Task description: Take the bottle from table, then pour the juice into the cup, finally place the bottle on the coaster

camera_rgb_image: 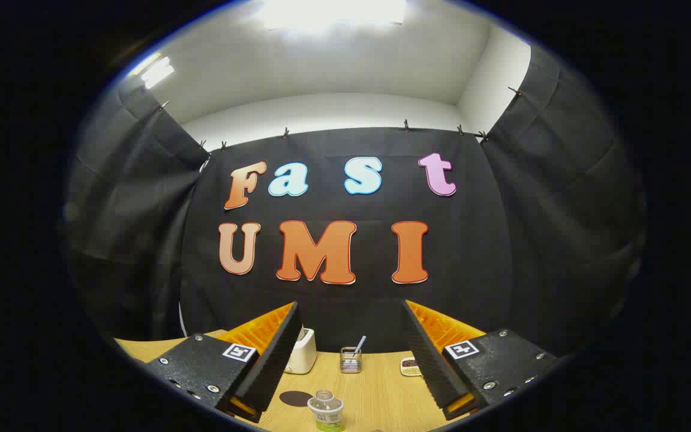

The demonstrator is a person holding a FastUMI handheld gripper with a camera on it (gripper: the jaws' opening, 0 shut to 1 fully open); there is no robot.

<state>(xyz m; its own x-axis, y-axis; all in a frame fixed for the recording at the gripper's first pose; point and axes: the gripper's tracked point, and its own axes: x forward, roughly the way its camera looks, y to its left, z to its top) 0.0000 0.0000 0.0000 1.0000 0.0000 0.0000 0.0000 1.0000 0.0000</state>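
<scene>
Standing low in the middle of the frame, the bottle (326,401) shows its clear neck and cap, and it seems to sit inside or right behind a white-rimmed cup (326,414) with a green band; I cannot tell which from this angle. Just to its left a dark round coaster (295,398) lies flat on the wooden table (381,390), close enough to serve as the final resting spot. The gripper (351,366) hangs above and a little behind these things, its fingers spread wide apart with nothing between them, and the bottle lies in the gap ahead of them, which to my eye is a lining-up for the first grab. Nothing has been lifted yet, so the task looks barely begun. Farther back on the table, toward the booth's black cloth, a white toaster-like appliance (302,353) stands beside the left finger, a small wire holder (351,360) with a straw sits in the centre, and a little dish (409,366) rests by the right finger, all well clear of the pouring area.
</scene>
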